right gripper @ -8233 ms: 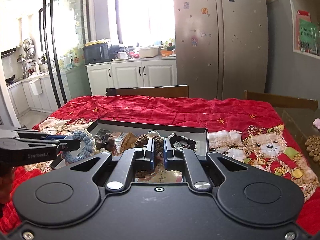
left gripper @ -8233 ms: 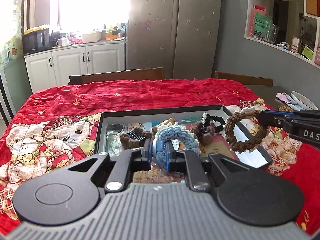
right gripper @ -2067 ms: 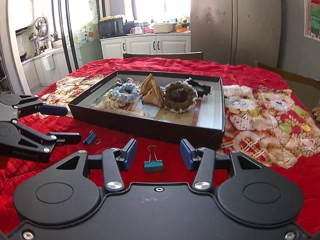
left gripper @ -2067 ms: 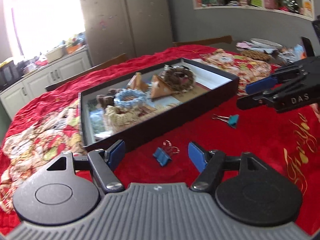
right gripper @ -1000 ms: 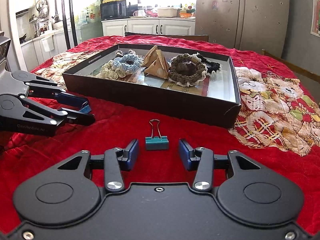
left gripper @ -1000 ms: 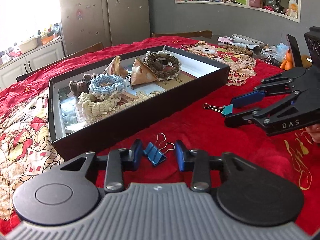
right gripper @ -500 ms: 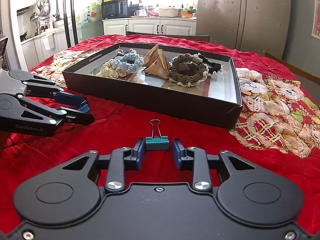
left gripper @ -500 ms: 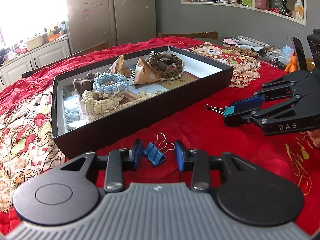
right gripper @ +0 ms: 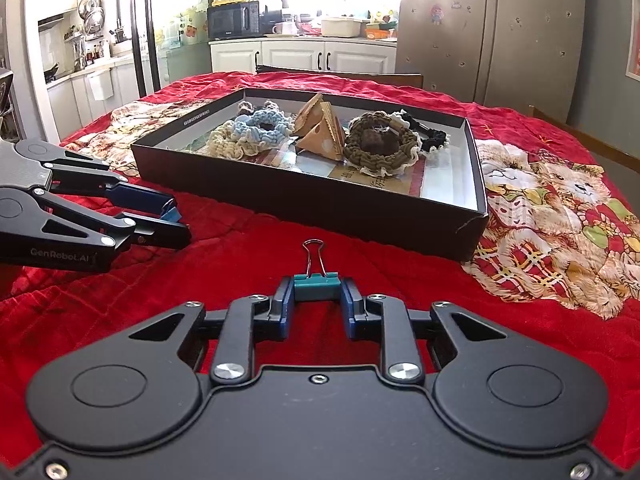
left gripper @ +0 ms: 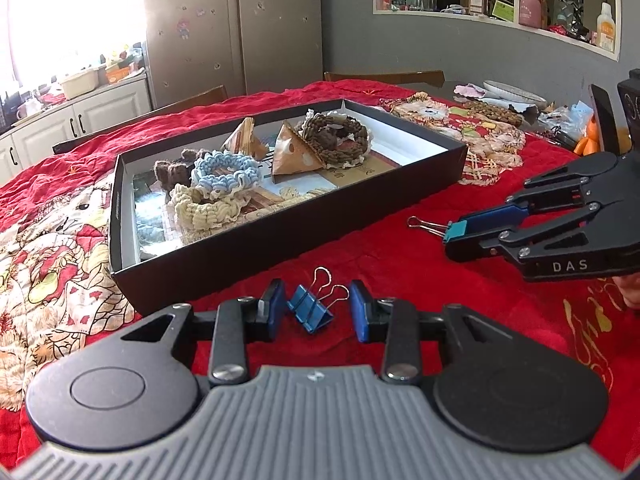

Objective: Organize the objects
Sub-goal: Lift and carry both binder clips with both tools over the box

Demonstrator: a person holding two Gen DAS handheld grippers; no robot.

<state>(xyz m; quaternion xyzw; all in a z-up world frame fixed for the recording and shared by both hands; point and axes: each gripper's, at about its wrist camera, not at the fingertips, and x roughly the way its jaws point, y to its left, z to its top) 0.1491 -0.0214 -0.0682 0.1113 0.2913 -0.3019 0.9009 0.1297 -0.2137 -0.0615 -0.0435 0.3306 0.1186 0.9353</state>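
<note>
A blue binder clip (left gripper: pixel 310 309) lies on the red cloth between the pads of my left gripper (left gripper: pixel 316 308), which is open around it with gaps on both sides. A teal binder clip (right gripper: pixel 317 285) sits between the pads of my right gripper (right gripper: pixel 316 294), which is shut on it; the clip also shows in the left wrist view (left gripper: pixel 456 231). A black box (left gripper: pixel 280 232) with crocheted scrunchies and paper triangles stands just beyond both clips. The left gripper also shows in the right wrist view (right gripper: pixel 176 222).
The red bear-print cloth (right gripper: pixel 560 208) covers the table. A plate and small clutter (left gripper: pixel 516 94) lie at the far right table edge. Chair backs (right gripper: pixel 340 72) stand behind the table. The box's near wall (right gripper: pixel 320 204) rises just ahead of both grippers.
My right gripper has closed onto the teal clip. My left gripper stays open around the blue clip, having narrowed from two seconds ago. Both earlier put scrunchies in the box.
</note>
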